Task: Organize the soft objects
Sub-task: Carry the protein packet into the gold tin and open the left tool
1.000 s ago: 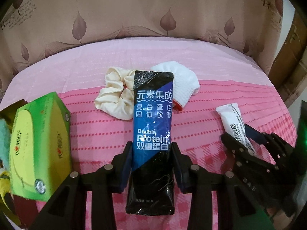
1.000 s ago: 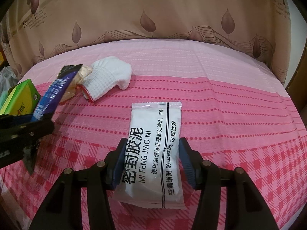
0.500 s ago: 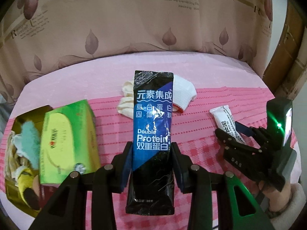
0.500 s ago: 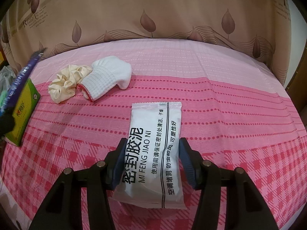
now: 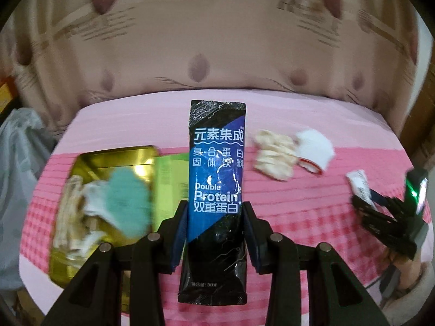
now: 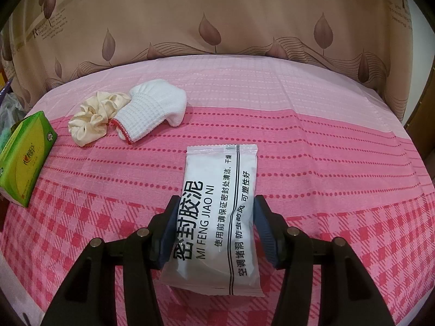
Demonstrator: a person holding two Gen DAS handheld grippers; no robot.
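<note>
Leaf-print curtain at the back, pink checked cloth over the bench — that's the stage. From the left wrist view: the left tongs are clenched on the blue-and-black protein sachet, pads pressing its lower half, sachet standing up clear of the cloth. Off to the left sits the gold tin, open, with a teal rag and some pale scraps inside, and a green box just beside it, partly hidden behind the sachet. To my eye the step in hand is carrying the sachet over to that tin. Best to bring it right above the open mouth, clear of the near wall, lower it and only then release — a slick foil pack dropped from height could skid off the rag and out. The picture is blurred, so exact clearance over the tin I can't call.

Over to the right wrist view — the right tongs are grasping the white putty pack across its middle, the pack looking to rest on the cloth. Further back lie a cream scrunchie and a white sock, touching each other, waiting. The green box edges in at the left. Sensible for this hand to hold firm and stay out of the tin's approach path.
</note>
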